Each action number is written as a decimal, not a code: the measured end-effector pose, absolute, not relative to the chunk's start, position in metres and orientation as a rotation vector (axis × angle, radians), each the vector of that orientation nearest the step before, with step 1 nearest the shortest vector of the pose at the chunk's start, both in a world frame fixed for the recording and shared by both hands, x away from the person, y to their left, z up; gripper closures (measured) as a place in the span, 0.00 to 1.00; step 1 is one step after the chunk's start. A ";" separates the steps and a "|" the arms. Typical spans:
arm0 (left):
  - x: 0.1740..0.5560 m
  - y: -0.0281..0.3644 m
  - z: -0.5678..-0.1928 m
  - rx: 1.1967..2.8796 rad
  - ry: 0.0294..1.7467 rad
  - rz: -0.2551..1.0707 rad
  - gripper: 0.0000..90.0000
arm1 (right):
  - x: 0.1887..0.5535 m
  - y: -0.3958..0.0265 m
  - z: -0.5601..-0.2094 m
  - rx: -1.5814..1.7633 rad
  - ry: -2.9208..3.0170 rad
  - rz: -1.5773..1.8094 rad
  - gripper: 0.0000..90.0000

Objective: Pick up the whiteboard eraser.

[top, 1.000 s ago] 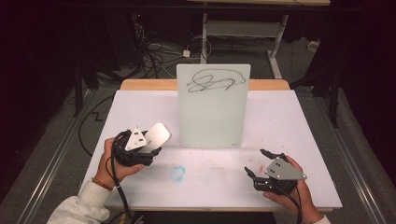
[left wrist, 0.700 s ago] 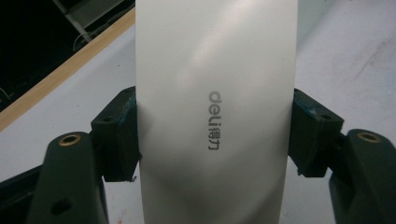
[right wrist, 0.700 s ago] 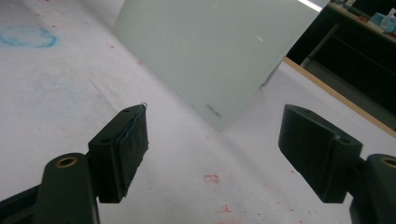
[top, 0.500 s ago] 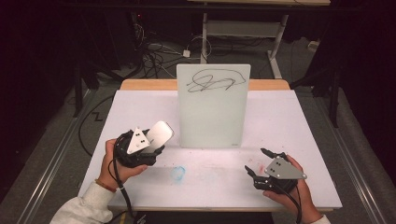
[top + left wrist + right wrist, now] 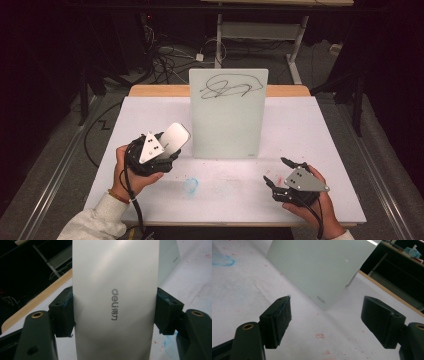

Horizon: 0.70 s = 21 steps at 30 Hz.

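Right gripper (image 5: 279, 172): held low over the near right of the table (image 5: 330, 135), jaws spread wide with nothing between them; bare white surface with faint red specks lies under the gap.

Left gripper (image 5: 167, 150): jaws clamped on the two long edges of a silver eraser (image 5: 115, 300), which sticks out beyond the fingertips toward the board.

Blue smudge (image 5: 190, 185): on the tabletop between the two grippers, apart from both.

Whiteboard (image 5: 227, 117): stands upright beyond both sets of fingertips, just past the eraser's far end; a black scribble (image 5: 231, 86) crosses its upper part.
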<state>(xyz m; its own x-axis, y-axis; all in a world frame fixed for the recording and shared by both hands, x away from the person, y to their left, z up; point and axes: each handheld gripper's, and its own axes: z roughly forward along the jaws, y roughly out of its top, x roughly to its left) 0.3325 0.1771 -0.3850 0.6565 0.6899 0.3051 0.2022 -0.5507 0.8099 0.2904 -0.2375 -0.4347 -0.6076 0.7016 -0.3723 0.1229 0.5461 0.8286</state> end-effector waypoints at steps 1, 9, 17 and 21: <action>0.332 0.177 -0.385 2.092 0.689 0.797 0.32 | 0.290 -0.238 -0.434 0.665 2.064 1.036 0.28; 0.334 0.168 -0.380 2.074 0.678 0.820 0.32 | 0.290 -0.238 -0.433 0.666 2.056 1.042 0.28; 0.336 0.162 -0.379 2.068 0.677 0.831 0.32 | 0.290 -0.238 -0.433 0.664 2.051 1.049 0.28; 0.338 0.161 -0.379 2.061 0.680 0.826 0.32 | 0.290 -0.238 -0.434 0.663 2.057 1.043 0.28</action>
